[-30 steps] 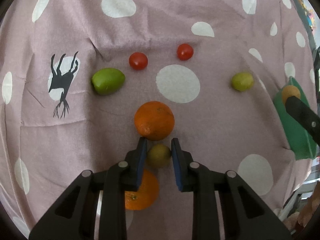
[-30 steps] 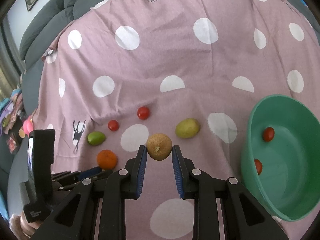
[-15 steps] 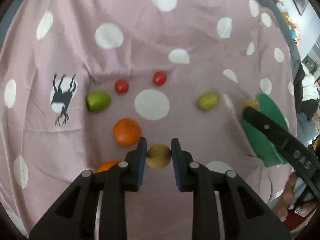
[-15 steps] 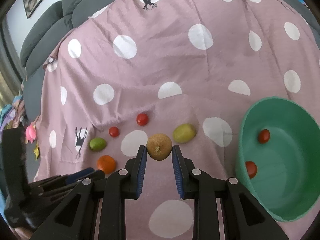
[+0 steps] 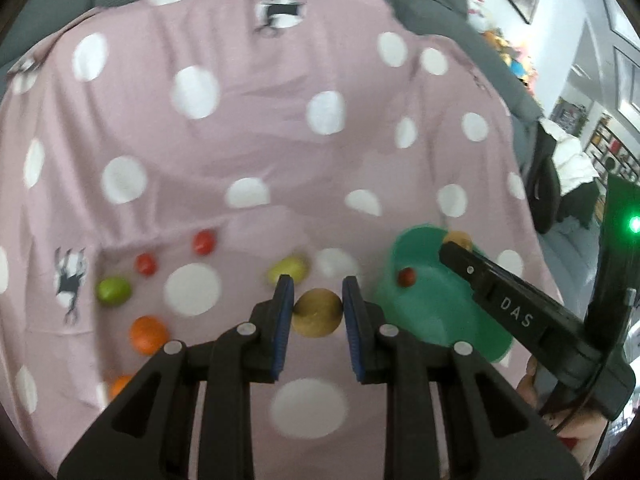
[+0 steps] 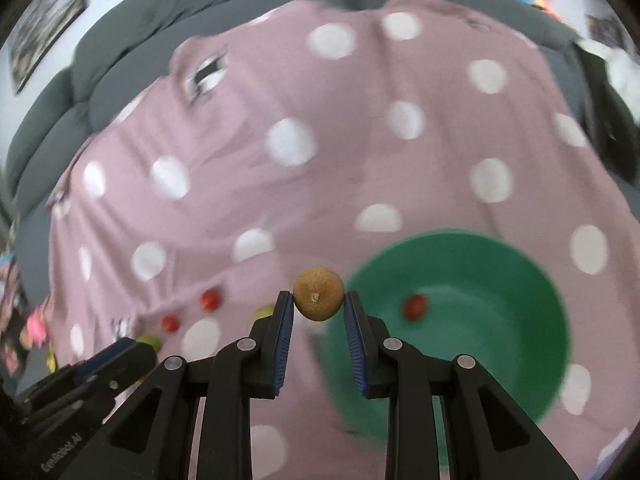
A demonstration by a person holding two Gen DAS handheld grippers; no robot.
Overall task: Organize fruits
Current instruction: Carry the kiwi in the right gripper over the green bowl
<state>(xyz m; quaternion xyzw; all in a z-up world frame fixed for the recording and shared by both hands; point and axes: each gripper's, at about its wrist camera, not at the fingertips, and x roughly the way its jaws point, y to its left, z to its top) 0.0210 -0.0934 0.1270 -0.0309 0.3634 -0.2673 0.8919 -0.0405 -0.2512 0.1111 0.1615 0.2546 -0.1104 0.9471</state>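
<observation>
My left gripper is shut on a brown kiwi, held above the pink dotted cloth. My right gripper is shut on another brown kiwi, held just left of the green bowl. The bowl holds a cherry tomato. In the left wrist view the bowl lies right of my left gripper, with the right gripper's finger over it. On the cloth lie two cherry tomatoes, a yellow-green fruit, a green fruit and two oranges.
The pink cloth with white dots covers a grey sofa. A dark chair with white clothes stands at the right. Shelves and toys lie beyond the sofa's edge.
Both grippers have risen and tilted up with their kiwis, so the fruits look smaller. The right gripper has moved right, toward the green bowl.
</observation>
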